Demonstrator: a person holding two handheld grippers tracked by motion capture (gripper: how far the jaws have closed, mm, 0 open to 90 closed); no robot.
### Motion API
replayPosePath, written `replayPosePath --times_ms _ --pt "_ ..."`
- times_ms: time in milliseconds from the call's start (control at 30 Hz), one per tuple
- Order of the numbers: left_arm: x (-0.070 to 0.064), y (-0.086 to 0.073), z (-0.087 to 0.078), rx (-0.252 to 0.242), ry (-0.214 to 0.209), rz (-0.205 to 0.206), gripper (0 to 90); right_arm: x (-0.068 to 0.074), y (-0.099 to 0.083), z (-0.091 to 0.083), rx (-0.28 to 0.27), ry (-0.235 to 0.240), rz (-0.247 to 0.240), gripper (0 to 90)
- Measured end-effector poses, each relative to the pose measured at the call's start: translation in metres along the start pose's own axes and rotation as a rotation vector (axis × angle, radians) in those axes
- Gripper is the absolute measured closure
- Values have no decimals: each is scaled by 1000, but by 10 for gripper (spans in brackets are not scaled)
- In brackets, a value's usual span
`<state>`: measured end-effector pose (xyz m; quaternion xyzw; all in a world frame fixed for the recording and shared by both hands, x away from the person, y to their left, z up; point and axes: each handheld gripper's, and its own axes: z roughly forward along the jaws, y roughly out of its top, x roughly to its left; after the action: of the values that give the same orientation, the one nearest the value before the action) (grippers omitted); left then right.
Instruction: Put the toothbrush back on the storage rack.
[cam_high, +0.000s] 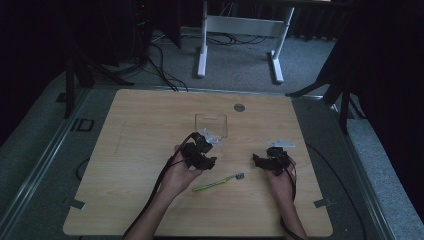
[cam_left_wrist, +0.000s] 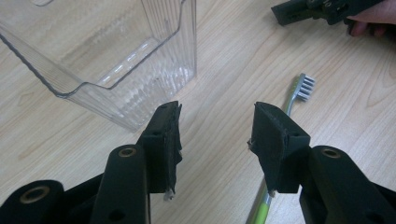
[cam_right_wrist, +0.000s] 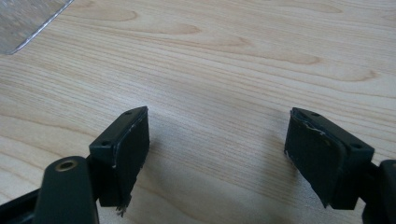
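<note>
A person seated at a light wooden table (cam_high: 150, 200) holds a black two-jaw gripper in each hand, seen from the high view. The left gripper (cam_high: 201, 150) hovers near the table's centre, its jaws spread apart with nothing between them; the right gripper (cam_high: 267, 161) sits at about 3 o'clock from it, well apart, its jaws spread wider still over bare wood. A green-handled toothbrush (cam_high: 218, 182) with a grey head lies flat on the table between the two hands, at roughly 5 o'clock from the left gripper and 8 o'clock from the right, touching neither. In the left gripper view the toothbrush (cam_left_wrist: 290, 100) runs from beneath the right-hand jaw up toward 1 o'clock, its bristled head clear of the jaw tip and its green handle passing under the jaw at the bottom edge. A clear plastic container (cam_high: 211, 127) with ribbed walls stands upright at 12 o'clock from the left gripper, just beside it; in the left gripper view the container (cam_left_wrist: 140, 70) rises at 11 o'clock, its base near the left-hand jaw. The right gripper (cam_left_wrist: 322, 9) and fingers of the hand holding it appear at the top right of that view. In the right gripper view, a corner of the container (cam_right_wrist: 23, 18) shows at 10 o'clock.
</note>
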<state>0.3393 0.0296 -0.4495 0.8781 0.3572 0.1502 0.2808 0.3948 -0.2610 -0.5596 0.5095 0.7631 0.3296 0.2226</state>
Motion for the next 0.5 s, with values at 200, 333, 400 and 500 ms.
replayPosePath --times_ms 200,333,400,500 --pt "-2 1 3 14 -7 10 522 0 0 0 0 0 -1 220" --pt "-4 2 4 25 -9 22 521 0 0 0 0 0 -1 219" --pt "-4 2 4 29 -9 27 521 0 0 0 0 0 -1 220" --pt "-5 3 5 31 -12 32 521 0 0 0 -1 0 -1 220"
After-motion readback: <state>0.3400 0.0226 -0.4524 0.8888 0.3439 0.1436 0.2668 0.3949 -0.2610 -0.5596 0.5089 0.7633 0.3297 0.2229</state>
